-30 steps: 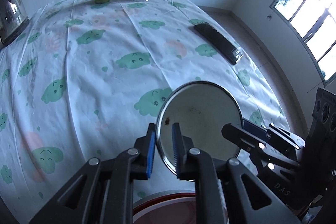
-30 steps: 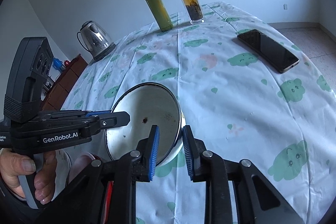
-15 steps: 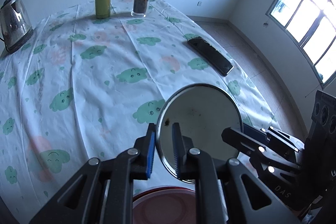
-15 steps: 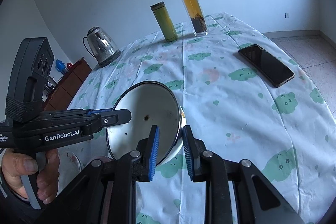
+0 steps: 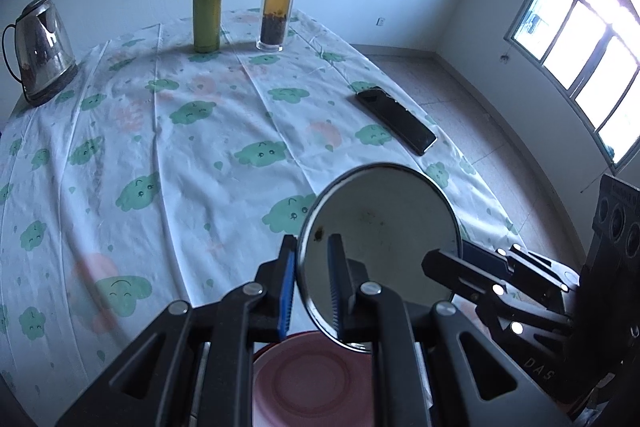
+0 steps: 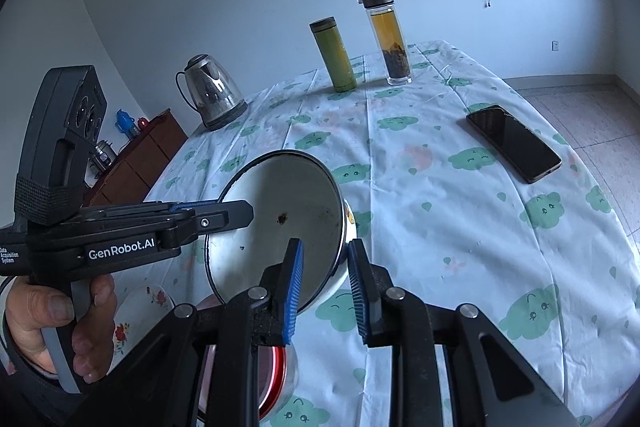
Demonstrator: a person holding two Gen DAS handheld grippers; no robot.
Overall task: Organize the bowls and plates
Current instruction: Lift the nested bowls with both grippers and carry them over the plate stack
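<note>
Bowl (image 5: 384, 227) of white enamel with a dark rim is what I have up off the counter (image 5: 208, 163), tilted so its inside faces both my cameras. My left gripper (image 5: 312, 283) pinches the rim on one side, one blue pad outside the wall and one inside, pressed tight on it. My right gripper (image 6: 324, 283) bites the opposite rim, one pad inside the bowl and one against its outer wall, so the bowl hangs between the two. A small dark speck (image 6: 283, 217) sits on the bowl's inner face.

Under the bowl, close to me, I see a reddish-pink plate (image 5: 320, 383); in the right wrist view a red-rimmed dish (image 6: 276, 375) shows below the gripper, and a white plate with red flowers (image 6: 140, 315) lies just beside it. A hand (image 6: 56, 323) wraps the left gripper's handle.

Further out on the cloud-print cloth lies a black phone (image 5: 396, 121). At the far edge stand a green flask (image 5: 207, 11) and a glass tea bottle (image 5: 278, 9) near each other, with a steel kettle (image 5: 40, 47) well apart from them.
</note>
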